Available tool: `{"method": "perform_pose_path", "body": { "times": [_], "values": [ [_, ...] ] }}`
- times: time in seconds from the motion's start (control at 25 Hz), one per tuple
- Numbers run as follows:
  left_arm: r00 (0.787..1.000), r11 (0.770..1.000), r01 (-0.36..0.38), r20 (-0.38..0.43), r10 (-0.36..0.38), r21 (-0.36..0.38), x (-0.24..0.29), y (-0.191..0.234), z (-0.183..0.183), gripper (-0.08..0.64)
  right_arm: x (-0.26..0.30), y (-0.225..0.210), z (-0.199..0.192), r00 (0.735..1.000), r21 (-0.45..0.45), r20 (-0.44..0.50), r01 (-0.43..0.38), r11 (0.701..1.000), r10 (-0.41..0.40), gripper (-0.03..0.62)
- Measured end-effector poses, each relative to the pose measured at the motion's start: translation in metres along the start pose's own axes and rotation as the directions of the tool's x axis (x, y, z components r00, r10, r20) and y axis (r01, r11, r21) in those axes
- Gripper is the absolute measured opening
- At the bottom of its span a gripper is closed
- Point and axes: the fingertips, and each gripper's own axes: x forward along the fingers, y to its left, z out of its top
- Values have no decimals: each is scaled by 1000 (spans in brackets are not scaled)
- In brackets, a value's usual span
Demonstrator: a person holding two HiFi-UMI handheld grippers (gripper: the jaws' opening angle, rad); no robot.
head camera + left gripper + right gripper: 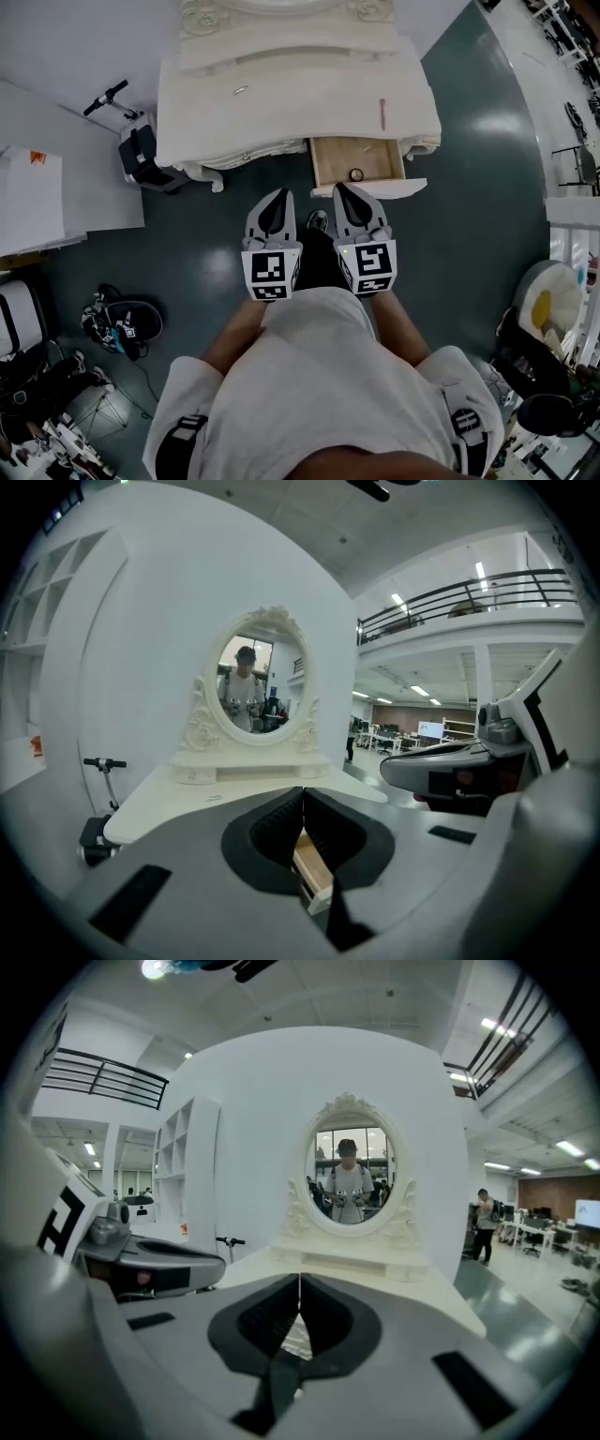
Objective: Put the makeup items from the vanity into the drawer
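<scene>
The cream vanity [291, 84] stands ahead, with its oval mirror [261, 682] at the back. On its top lie a small silvery item [240, 90] at the left and a thin reddish stick [382, 114] at the right. Its right-hand drawer [330, 161] is pulled out, and a small round item [356, 174] lies inside. My left gripper [278, 194] and right gripper [341, 187] hover side by side over the floor just short of the drawer. Both are shut and empty. In the left gripper view the shut pads [319, 822] stand in front of the drawer's corner [315, 874].
A scooter [131, 131] leans at the vanity's left end. A white partition [56, 187] runs along the left, and bags [122, 323] lie on the dark floor below it. Clutter and a round seat [548, 314] stand at the right. A person [485, 1224] stands far off.
</scene>
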Motion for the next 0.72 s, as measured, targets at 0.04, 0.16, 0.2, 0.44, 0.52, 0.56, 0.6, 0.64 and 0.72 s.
{"method": "perform_pose_path", "body": {
  "times": [0.04, 0.16, 0.2, 0.44, 0.52, 0.56, 0.6, 0.64, 0.72],
  "values": [
    [1000, 1000, -12, -3, 12, 3, 6, 5, 1, 8, 8, -2, 0, 1000, 0, -1, -13, 1000, 13, 15],
    [999, 998, -46, -18, 46, 35, 29, 21, 7, 8, 34, -10, 5, 998, 2, -2, -58, 998, 58, 15],
    [998, 997, -52, -26, 53, 49, 38, 26, 9, 8, 43, -15, 6, 997, 1, -3, -73, 997, 73, 15],
    [990, 990, -102, -88, 111, 99, 89, 55, 14, 8, 93, -32, 14, 983, 16, -13, -185, 983, 185, 15],
    [988, 988, -111, -96, 122, 109, 105, 57, 18, 8, 107, -38, 13, 975, 12, -15, -220, 975, 220, 15],
    [987, 987, -114, -101, 126, 114, 112, 57, 19, 8, 115, -41, 13, 972, 11, -16, -235, 972, 235, 15],
    [986, 986, -117, -108, 130, 121, 118, 57, 19, 8, 122, -43, 12, 969, 14, -19, -247, 969, 247, 15],
    [984, 985, -117, -119, 132, 127, 122, 58, 17, 8, 128, -43, 11, 966, 19, -23, -258, 966, 258, 15],
    [982, 987, -96, -151, 115, 129, 129, 58, 12, 8, 138, -41, 8, 959, 34, -34, -280, 959, 282, 15]
  ]
}}
